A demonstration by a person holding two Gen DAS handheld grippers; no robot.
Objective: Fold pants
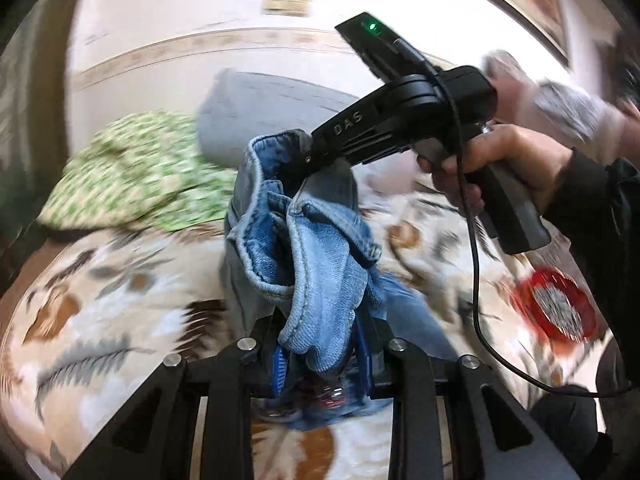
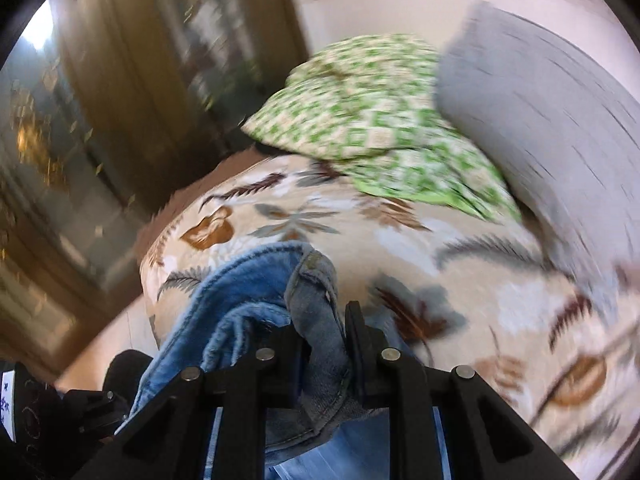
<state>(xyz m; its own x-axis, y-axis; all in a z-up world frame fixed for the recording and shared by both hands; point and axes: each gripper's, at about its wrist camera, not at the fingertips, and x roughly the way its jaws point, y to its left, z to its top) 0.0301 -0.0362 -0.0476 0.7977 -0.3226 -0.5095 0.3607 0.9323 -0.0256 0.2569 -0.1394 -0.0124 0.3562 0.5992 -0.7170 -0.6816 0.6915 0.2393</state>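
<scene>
We see the blue denim pants (image 1: 316, 248) bunched and lifted above the leaf-print bedspread (image 1: 100, 280), held at two spots. Our left gripper (image 1: 320, 356) is clamped on a thick fold of denim close to its camera. Our right gripper (image 2: 326, 340) pinches the grey waistband edge between its fingers. Behind lie a green-patterned pillow (image 2: 372, 120) and a grey cushion (image 2: 540, 128), touching. Background is motion-blurred.

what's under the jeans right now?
The jeans hang lifted, pinched by the left gripper and right gripper. Beneath them lies the leaf-print bedspread. The patch directly below is covered by denim.
</scene>
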